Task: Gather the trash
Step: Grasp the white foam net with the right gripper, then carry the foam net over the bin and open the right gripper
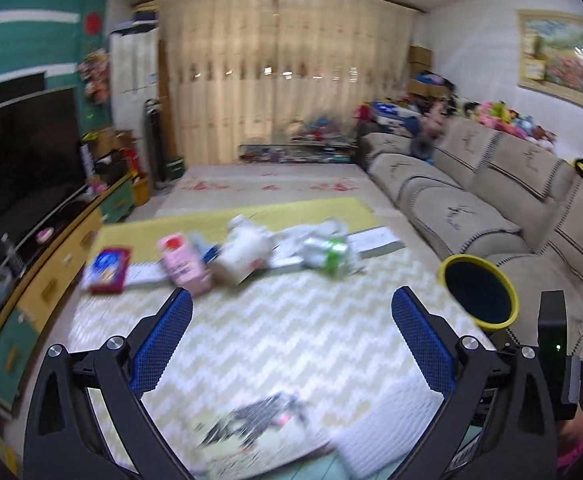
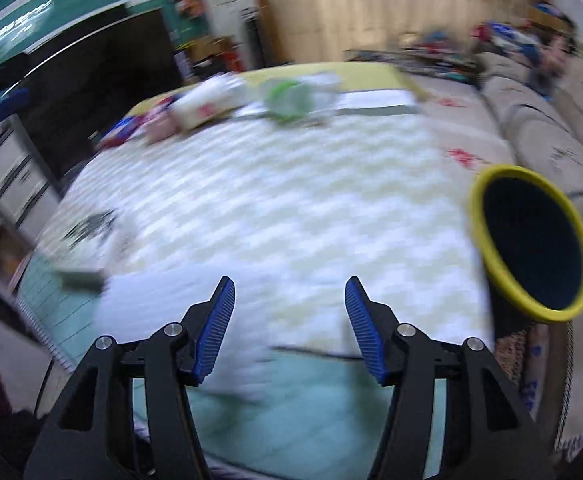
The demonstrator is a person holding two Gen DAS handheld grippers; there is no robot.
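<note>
Yellow rim: bin (image 1: 478,291) with a dark inside, at the right edge of the zigzag mat (image 1: 291,332), beside the sofa (image 1: 471,216); mouth tipped toward the cameras; contents too dark to tell.
Trash row: far side of the mat, well ahead of both grippers. Red-and-blue packet (image 1: 106,270), pink carton (image 1: 181,266), white carton (image 1: 241,254), crumpled green-and-white wrapper (image 1: 327,250). All blurred, all on the mat.
Near scrap: dark printed piece (image 1: 259,420) at the mat's near edge, low between the left fingers, not touched.
Left gripper (image 1: 291,308): jaws spread wide, nothing between them.
Right gripper (image 2: 290,296): jaws moderately apart, empty; bin to its right, trash row far ahead.
Progress: judged early or mid-way. At least four items plus the scrap remain uncollected; nothing in hand.
Relation: pink carton lies just beyond the left fingertip (image 1: 181,300); bin near the right fingertip (image 1: 403,300), off to that side.
Next: likely a reach forward to the row.
</note>
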